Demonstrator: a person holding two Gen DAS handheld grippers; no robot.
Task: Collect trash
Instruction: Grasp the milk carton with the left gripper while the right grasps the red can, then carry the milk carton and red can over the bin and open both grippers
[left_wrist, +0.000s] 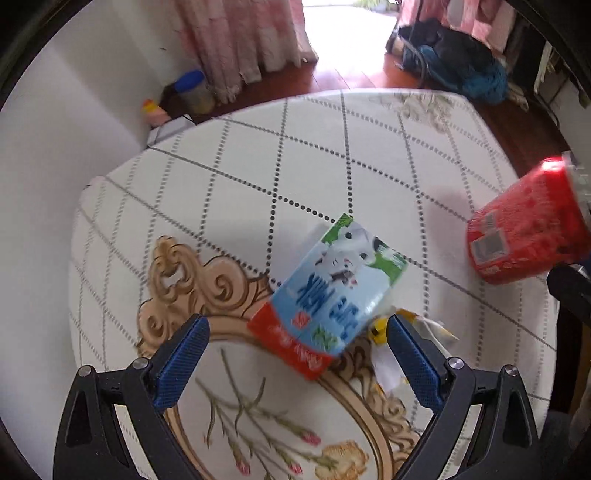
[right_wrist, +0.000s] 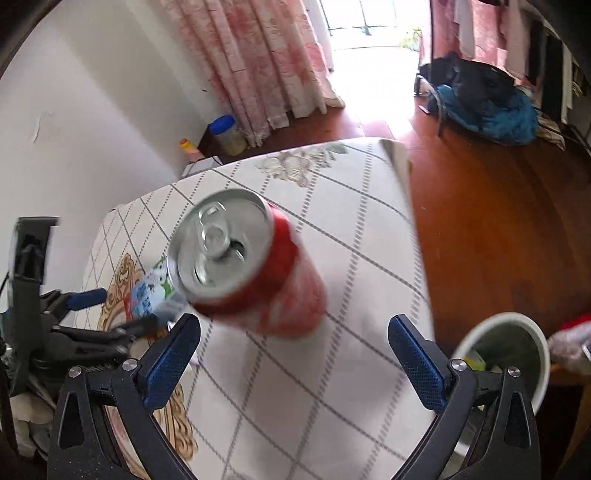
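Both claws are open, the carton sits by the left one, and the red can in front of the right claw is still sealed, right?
Not sealed: the right wrist view shows the can with its tab lifted and mouth open. The rest holds: left claw and right claw open, carton by the left.

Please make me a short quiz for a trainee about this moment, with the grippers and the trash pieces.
1. True or false: the right gripper is shut on the red soda can.
2. What shows between the fingers of the left gripper? A) a milk carton B) a glass bottle C) a spoon
3. Fill in: in the right wrist view, the white bin shows at the lower ____ side.

Key: 1 false, the jaws are wide open; 2 A; 3 right.
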